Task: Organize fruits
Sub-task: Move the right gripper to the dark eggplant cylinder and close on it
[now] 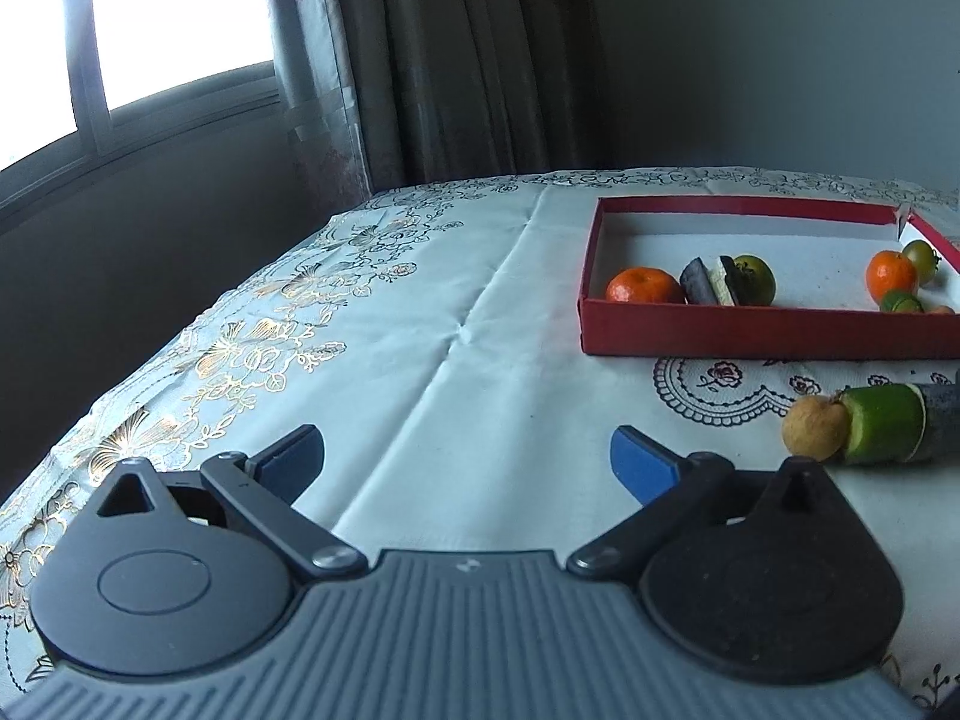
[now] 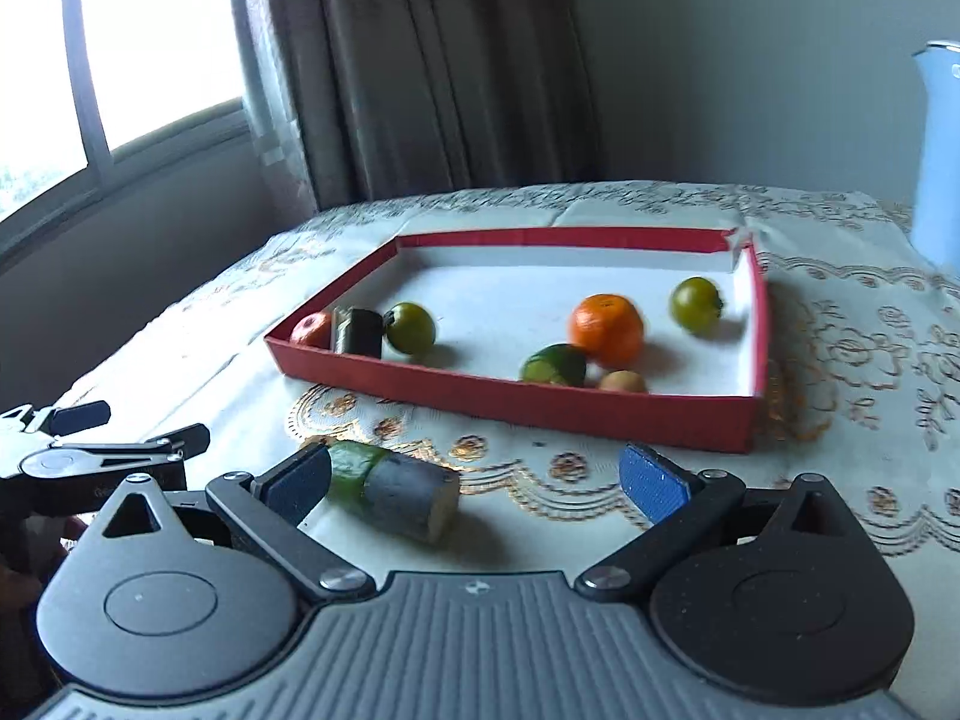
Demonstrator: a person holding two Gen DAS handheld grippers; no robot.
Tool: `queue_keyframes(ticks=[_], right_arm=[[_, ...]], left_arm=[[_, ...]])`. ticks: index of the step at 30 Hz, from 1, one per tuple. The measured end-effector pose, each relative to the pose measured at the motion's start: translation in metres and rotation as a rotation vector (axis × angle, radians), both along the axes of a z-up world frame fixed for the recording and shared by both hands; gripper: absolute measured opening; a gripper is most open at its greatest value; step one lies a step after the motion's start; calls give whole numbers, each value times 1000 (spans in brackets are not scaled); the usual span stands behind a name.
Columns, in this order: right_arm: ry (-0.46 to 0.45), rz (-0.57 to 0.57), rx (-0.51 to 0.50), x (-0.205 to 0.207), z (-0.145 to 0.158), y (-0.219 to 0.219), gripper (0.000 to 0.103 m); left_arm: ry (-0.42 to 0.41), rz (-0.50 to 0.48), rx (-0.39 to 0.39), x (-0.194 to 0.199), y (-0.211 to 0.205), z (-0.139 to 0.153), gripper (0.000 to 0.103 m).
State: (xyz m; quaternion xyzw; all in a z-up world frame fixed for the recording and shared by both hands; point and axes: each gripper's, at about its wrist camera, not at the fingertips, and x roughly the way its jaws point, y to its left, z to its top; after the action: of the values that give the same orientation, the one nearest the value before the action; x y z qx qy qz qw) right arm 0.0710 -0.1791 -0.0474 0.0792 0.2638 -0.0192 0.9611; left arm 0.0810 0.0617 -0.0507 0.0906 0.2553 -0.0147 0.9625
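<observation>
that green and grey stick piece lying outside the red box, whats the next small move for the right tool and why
Probably shift the right tool slightly left to centre it on the green and grey stick piece, then close. Its jaws stand open, and the piece lies on the tablecloth beside the left pad, still outside the red box.

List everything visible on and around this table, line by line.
Red box: one, red, white inside, on the tablecloth.
Oranges: two, orange, in the box, towards opposite ends.
Green tomatoes: two, green, in the box.
Dark stalk piece: one, blackish, in the box, left end.
Green chunk: one, green, in the box by its near wall.
Small brown fruit: one, brown, beside the green chunk.
Green-and-grey stalk: one, on the cloth before the box.
Tan round fruit: one, at that stalk's green end.
Jug: one, pale blue, far right.
Curtain: one, brown, behind the table.
Left gripper: open, empty.
Right gripper: open, the stalk between its fingers.
</observation>
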Motion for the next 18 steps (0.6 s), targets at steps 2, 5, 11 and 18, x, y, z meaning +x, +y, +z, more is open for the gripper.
queue_keyframes(ticks=[2,5,11,18], right_arm=[[18,8,-29,4,-5,5,103],[67,-58,-134,7,-15,11,103],[47,-111,-99,-6,-13,-7,103],[49,70,-200,6,-14,14,102]], left_arm=[[8,3,-24,1,4,0,102],[17,8,-55,2,9,0,102],[29,3,-83,3,14,1,102],[42,5,-102,4,16,0,103]])
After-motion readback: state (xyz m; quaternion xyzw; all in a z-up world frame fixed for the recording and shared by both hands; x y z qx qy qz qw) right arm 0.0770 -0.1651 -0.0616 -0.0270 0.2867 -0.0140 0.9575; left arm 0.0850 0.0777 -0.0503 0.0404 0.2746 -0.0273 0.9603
